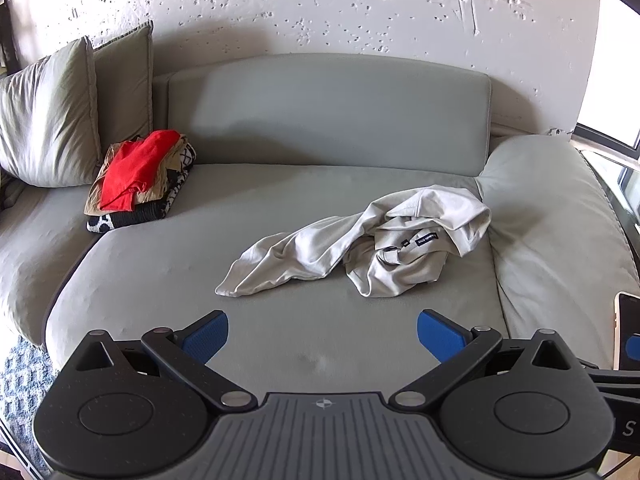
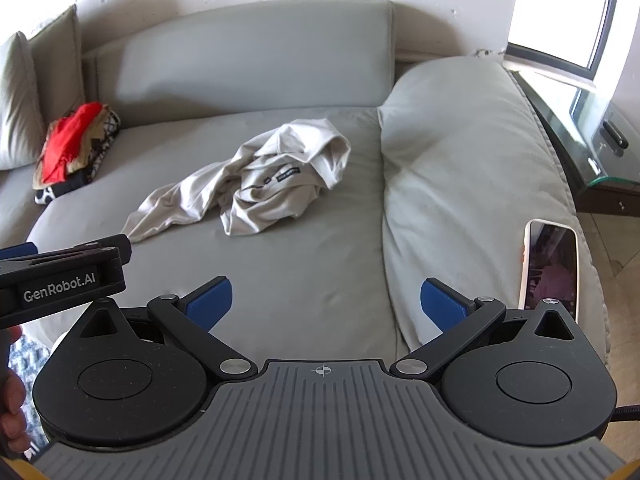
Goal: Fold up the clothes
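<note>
A crumpled light grey shirt (image 1: 360, 240) (image 2: 256, 184) lies in the middle of the grey sofa seat (image 1: 280, 320), its neck label showing. A stack of folded clothes (image 1: 140, 180) (image 2: 76, 148) with a red piece on top sits at the seat's back left. My left gripper (image 1: 322, 336) hangs open over the front of the seat, short of the shirt, nothing between its blue pads. My right gripper (image 2: 326, 300) is also open and empty, nearer than the shirt. The left gripper's body (image 2: 60, 276) shows at the left edge of the right wrist view.
Two cushions (image 1: 52, 120) lean at the sofa's left end. A padded armrest (image 2: 460, 180) bulges on the right, with a phone (image 2: 552, 268) lying on its near end. A glass side table (image 2: 592, 152) and a window stand beyond it. A patterned rug (image 1: 20, 380) lies below left.
</note>
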`<action>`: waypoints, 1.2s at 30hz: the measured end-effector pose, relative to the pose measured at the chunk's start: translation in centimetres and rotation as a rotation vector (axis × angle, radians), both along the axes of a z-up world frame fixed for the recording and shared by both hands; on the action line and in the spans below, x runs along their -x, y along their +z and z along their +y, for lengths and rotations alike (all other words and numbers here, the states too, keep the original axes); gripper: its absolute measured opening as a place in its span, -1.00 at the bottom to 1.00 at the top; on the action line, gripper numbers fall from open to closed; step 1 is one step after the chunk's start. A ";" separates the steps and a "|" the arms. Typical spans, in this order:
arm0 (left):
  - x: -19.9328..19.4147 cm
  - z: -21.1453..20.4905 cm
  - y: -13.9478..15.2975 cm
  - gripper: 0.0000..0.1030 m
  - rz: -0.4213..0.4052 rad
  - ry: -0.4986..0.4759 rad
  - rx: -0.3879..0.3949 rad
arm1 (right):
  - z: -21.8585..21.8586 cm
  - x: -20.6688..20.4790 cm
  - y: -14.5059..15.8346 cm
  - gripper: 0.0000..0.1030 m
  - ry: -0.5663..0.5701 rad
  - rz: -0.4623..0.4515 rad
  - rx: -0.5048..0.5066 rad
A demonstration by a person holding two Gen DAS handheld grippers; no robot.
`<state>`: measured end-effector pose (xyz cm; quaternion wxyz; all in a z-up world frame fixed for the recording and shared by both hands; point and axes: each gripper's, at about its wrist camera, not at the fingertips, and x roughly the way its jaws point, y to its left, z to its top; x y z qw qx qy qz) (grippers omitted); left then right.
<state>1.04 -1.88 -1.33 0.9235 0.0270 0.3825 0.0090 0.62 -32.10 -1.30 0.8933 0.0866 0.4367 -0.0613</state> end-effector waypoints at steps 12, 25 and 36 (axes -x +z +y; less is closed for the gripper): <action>0.0 0.1 0.0 0.98 -0.002 -0.004 -0.003 | 13.6 4.3 0.4 1.00 -0.001 -0.011 0.055; 0.0 -0.1 -0.1 0.98 0.004 -0.002 -0.006 | 13.4 4.0 0.6 1.00 -0.002 0.002 0.059; -0.1 -0.1 -0.3 0.98 0.009 0.001 -0.012 | 13.2 3.7 0.4 1.00 -0.002 0.014 0.060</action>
